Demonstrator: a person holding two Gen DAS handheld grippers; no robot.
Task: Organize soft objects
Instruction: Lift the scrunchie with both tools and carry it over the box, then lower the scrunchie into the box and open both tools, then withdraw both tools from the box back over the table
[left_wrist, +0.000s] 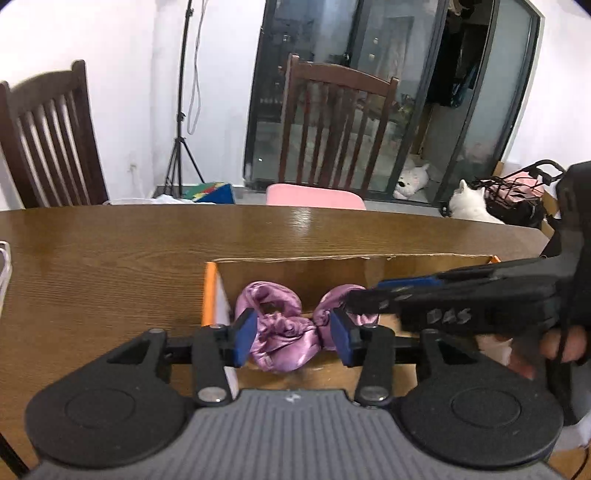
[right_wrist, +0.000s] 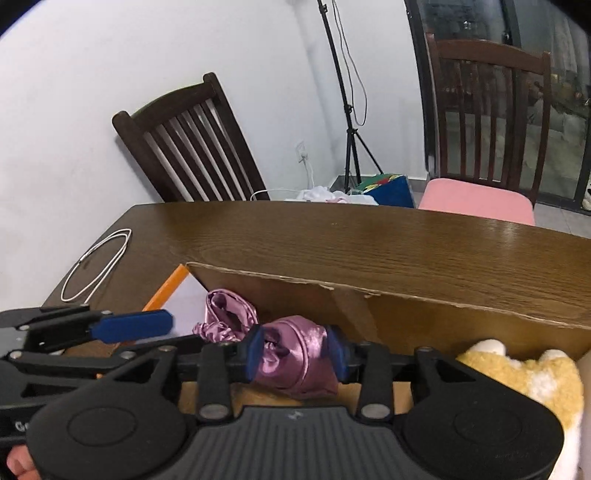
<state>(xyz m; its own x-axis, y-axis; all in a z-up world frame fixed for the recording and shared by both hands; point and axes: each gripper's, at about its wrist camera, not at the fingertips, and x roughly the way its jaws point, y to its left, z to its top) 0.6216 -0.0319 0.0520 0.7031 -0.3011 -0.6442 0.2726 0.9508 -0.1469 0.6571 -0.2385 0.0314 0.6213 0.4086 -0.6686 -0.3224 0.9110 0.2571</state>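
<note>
1. A purple satin scrunchie bundle (left_wrist: 282, 328) sits inside an open cardboard box (left_wrist: 295, 267) on the wooden table (left_wrist: 110, 251), toward the box's left end.
2. The left gripper (left_wrist: 291, 334) has its blue pads pressed into the satin from either side, so it appears to hold the fabric, narrowed onto it.
3. The right gripper (right_wrist: 295, 354) is likewise closed around a fold of the same purple satin; in the left wrist view it reaches in from the right, its tips meeting the right-hand loop.
4. A yellow-and-white plush toy (right_wrist: 524, 373) already lies at the box's right end, apart from the satin.
5. The step in hand is probably settling or separating the satin pieces within the box; whether this is one piece or two cannot be told.
6. The next move likely calls for both grippers to release gently and lift clear without dragging the slippery fabric back out.
7. A white cable (right_wrist: 96, 262) lies coiled on the table beyond the box, untouched.
</note>
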